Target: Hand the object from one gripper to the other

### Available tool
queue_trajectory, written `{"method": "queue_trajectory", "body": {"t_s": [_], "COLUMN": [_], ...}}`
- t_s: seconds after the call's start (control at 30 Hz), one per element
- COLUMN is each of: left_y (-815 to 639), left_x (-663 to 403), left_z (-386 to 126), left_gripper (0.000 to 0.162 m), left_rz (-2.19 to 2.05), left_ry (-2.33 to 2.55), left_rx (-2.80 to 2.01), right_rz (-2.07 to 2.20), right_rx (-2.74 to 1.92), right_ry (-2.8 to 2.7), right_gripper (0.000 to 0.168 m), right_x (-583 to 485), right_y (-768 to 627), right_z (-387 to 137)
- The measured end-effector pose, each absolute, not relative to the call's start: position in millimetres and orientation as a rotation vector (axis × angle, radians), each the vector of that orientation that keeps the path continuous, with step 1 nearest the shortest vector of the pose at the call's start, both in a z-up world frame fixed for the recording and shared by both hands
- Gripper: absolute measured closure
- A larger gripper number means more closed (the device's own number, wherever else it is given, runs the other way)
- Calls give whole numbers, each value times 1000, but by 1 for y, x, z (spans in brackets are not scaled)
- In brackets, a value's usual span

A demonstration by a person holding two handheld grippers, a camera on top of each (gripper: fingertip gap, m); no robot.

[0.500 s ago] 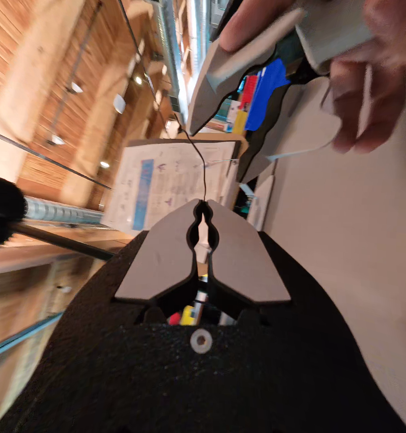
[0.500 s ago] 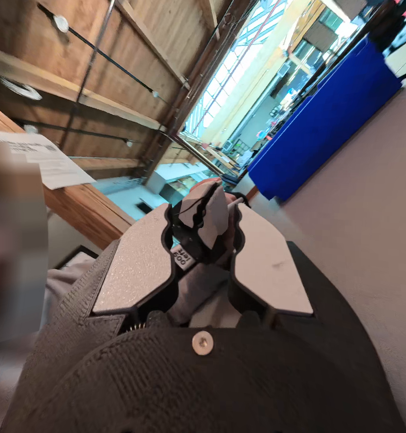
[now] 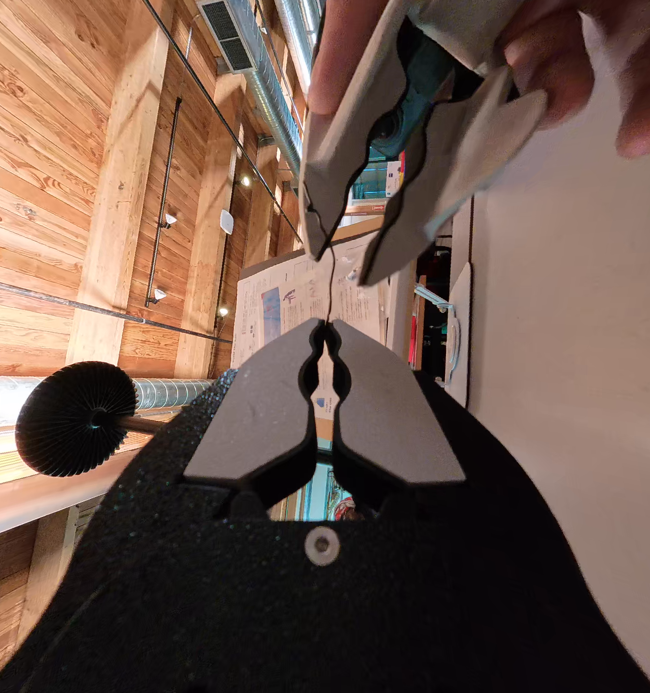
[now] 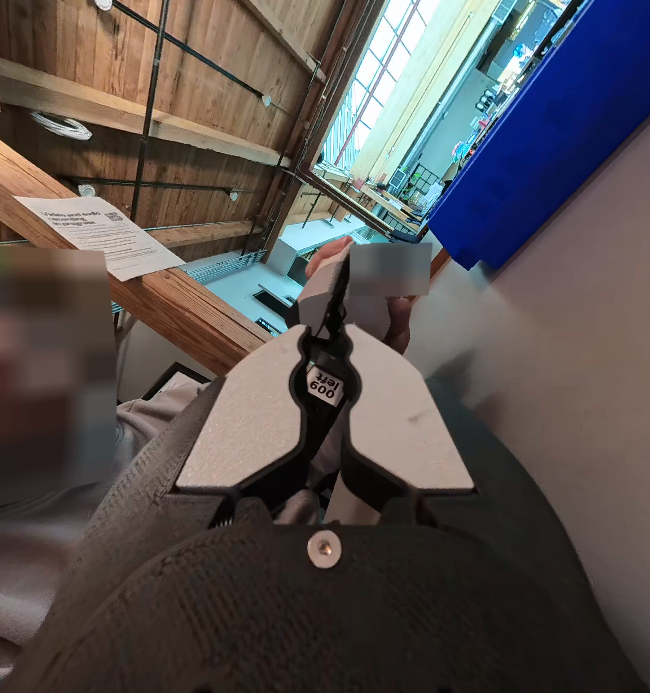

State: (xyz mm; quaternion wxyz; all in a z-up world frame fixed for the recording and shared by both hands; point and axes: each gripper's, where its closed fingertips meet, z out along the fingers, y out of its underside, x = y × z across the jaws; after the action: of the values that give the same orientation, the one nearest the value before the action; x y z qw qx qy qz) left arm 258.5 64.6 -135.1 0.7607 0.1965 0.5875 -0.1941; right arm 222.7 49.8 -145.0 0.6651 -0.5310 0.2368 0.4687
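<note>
L gripper (image 3: 327,327) is pinched tight on the lower end of the thin black wire (image 3: 330,285), centre frame. The wire runs up along one finger of the R gripper (image 3: 340,268) at upper centre, whose jaws stand narrowly apart, not clamped yet (as far as we can tell). We judge the handover approx. halfway. We centre the wire between R's pads, squeeze, and only then release L.

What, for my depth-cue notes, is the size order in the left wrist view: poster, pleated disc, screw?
1-2. Poster and pleated disc: about alike; the poster is partly hidden, so no ranking.
3. Screw: clearly smallest.
</note>
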Motion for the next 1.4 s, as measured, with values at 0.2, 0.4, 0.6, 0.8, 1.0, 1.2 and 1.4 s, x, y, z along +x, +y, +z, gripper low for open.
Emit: {"method": "queue_trajectory", "body": {"t_s": [0.2,0.4,0.6,0.8,1.0,1.2,1.4], "left_y": [66,70,72,57,67,66,67], "left_x": [263,270,273,259,267,272,271], "left_z": [-141,-147,-161,-141,-140,-157,-157], "left_gripper": [161,139,114,122,132,149,158], "left_rz": [-401,-449,-996,-2073,-2321,-2255,-2300], "left_ry": [1301,1374,1677,1777,1723,1794,1780], "left_rx": [431,337,-73,-708,-991,-1138,-1158], "right_rz": [994,813,268,-395,-872,-1174,-1202], "right_rx": [-1256,-1330,-1384,-1484,-1664,-1756,-1782], "right_ry": [537,519,427,339,185,44,25], "right_gripper": [164,168,167,168,168,168,167], "right_x": [225,235,263,279,278,276,277], "right_y": [51,52,42,40,57,68,67], "right_z": [-151,-158,-141,-138,-155,-163,-164]}}
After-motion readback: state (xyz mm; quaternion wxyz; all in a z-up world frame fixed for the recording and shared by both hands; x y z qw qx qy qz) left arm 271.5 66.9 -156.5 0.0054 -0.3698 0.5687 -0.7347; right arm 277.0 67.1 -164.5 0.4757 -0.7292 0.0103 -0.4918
